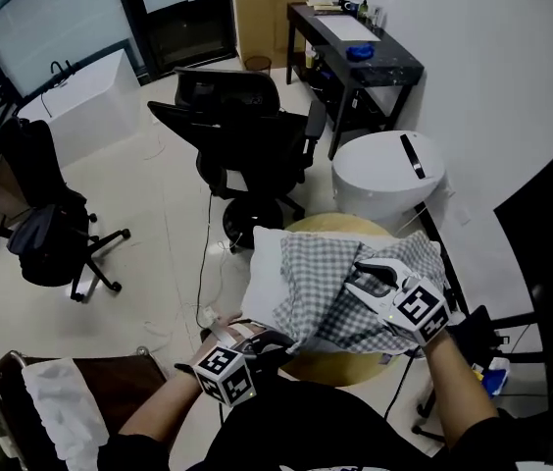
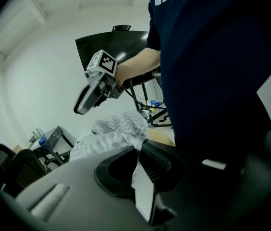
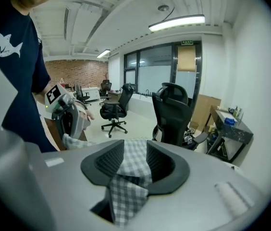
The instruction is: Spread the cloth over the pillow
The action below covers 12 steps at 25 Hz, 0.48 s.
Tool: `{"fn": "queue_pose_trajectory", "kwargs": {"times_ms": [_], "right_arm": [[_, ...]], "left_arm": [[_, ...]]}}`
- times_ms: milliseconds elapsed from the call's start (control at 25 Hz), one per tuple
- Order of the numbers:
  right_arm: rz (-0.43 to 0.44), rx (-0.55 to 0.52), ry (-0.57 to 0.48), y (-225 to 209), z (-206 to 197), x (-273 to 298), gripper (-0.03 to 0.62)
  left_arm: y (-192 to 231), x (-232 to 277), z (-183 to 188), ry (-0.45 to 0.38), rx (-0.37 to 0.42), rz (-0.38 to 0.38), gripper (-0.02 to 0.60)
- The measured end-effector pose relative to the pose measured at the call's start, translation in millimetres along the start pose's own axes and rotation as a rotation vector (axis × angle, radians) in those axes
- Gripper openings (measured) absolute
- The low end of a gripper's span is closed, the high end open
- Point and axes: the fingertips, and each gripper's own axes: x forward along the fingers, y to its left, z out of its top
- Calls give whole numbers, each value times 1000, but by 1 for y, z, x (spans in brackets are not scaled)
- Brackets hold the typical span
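A grey-and-white checked cloth (image 1: 327, 263) lies bunched over a white pillow (image 1: 265, 275) on a round wooden table (image 1: 340, 366). My left gripper (image 1: 272, 342) is at the cloth's near left corner, shut on a thin edge of it; in the left gripper view the fabric strip (image 2: 142, 184) is pinched between the jaws (image 2: 138, 160). My right gripper (image 1: 373, 275) hovers over the cloth's right side. In the right gripper view its jaws (image 3: 134, 162) stand wide apart, with checked cloth (image 3: 129, 192) hanging loosely between them. Most of the pillow is hidden under the cloth.
A black office chair (image 1: 242, 135) stands just beyond the table, with a white round drum (image 1: 389, 170) to its right. A black desk (image 1: 355, 47) lines the far wall. Another black chair (image 1: 46, 224) is at left, and a brown seat with a white cloth (image 1: 61, 400) is at near left.
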Motion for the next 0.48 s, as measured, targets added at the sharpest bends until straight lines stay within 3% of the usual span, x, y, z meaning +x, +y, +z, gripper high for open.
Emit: {"fn": "queue_pose_trajectory", "kwargs": {"times_ms": [280,480], "right_arm": [[99,-53,133,2,-7,60,199],[141,-73,191,11,-20,83,204]], "left_arm": [[-41,34,-17,49,-59,-98,6],[-55,46,-29,132,-79,-105,28]]}}
